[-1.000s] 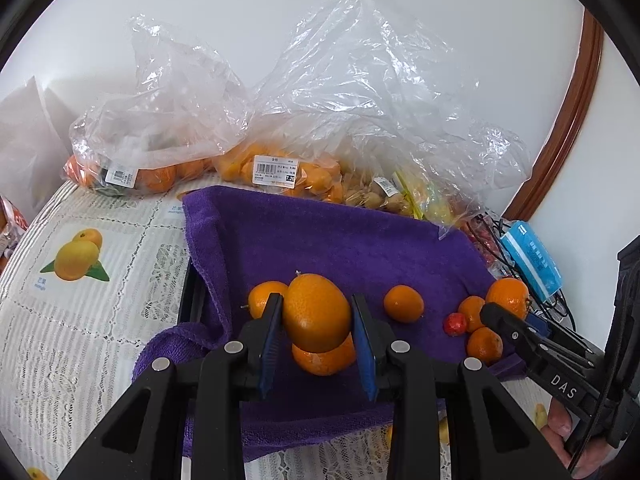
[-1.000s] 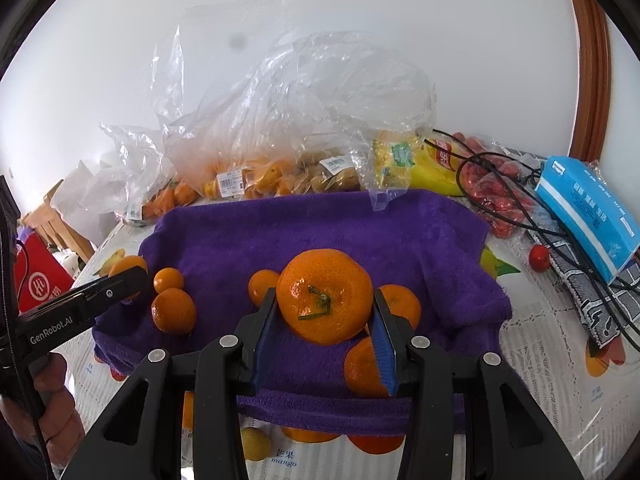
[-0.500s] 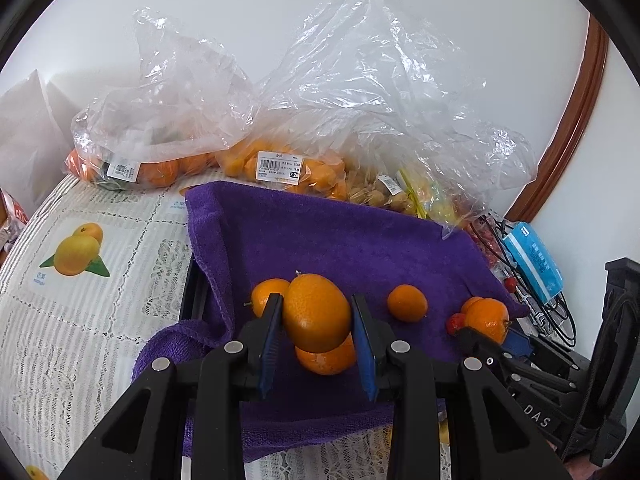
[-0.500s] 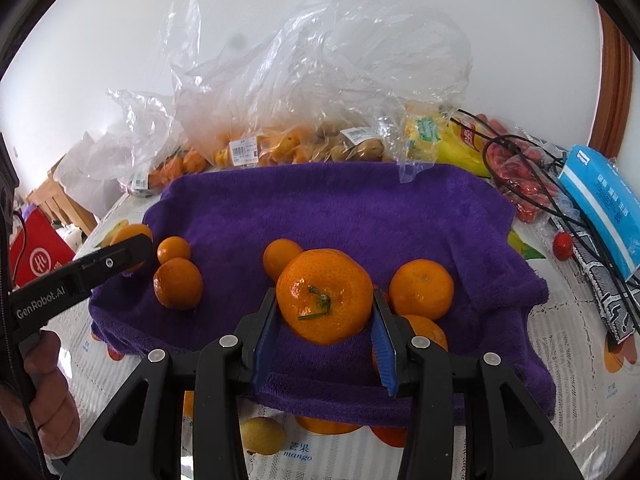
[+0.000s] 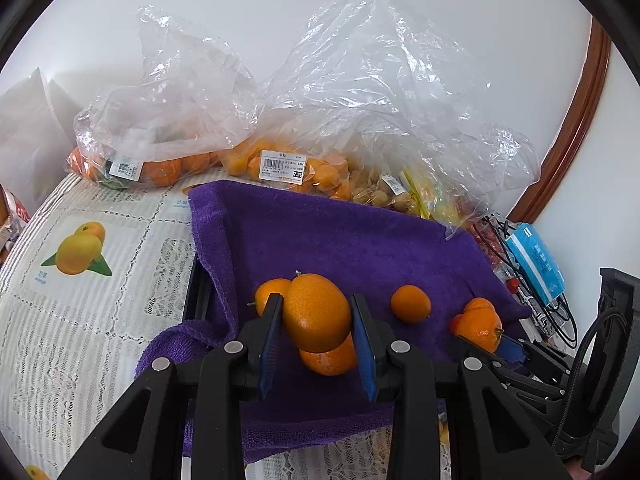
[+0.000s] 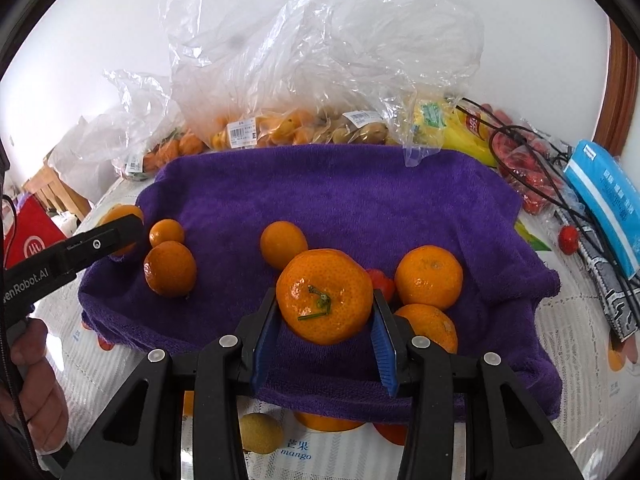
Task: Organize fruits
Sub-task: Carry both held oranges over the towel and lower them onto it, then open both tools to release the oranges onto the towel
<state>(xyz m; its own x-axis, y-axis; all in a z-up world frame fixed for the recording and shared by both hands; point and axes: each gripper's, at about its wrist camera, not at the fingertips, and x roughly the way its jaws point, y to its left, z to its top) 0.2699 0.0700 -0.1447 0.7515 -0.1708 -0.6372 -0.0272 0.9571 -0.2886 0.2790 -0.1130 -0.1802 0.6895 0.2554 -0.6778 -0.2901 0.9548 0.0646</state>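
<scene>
My left gripper (image 5: 317,320) is shut on an oval orange (image 5: 316,312), held above the left side of a purple towel (image 5: 340,240) that lines a tray. My right gripper (image 6: 324,308) is shut on a round mandarin (image 6: 324,296) with a green stem, above the towel's front right. In the right wrist view the towel (image 6: 340,192) carries several loose oranges, among them one (image 6: 170,268) at the left and one (image 6: 429,276) at the right. The left gripper (image 6: 120,224) with its orange shows at the left there. The right gripper (image 5: 480,328) with its mandarin shows at the right in the left wrist view.
Clear plastic bags of oranges (image 5: 160,164) and other fruit (image 6: 280,128) stand behind the towel against the wall. A blue packet (image 6: 604,196), black cables (image 6: 532,152) and small red fruits lie at the right. A fruit-print tablecloth (image 5: 80,280) covers the table. A yellowish fruit (image 6: 260,432) lies in front.
My right gripper has moved forward and down over the towel with its mandarin. My left gripper has kept its orange and shifted slightly. Neither has let go.
</scene>
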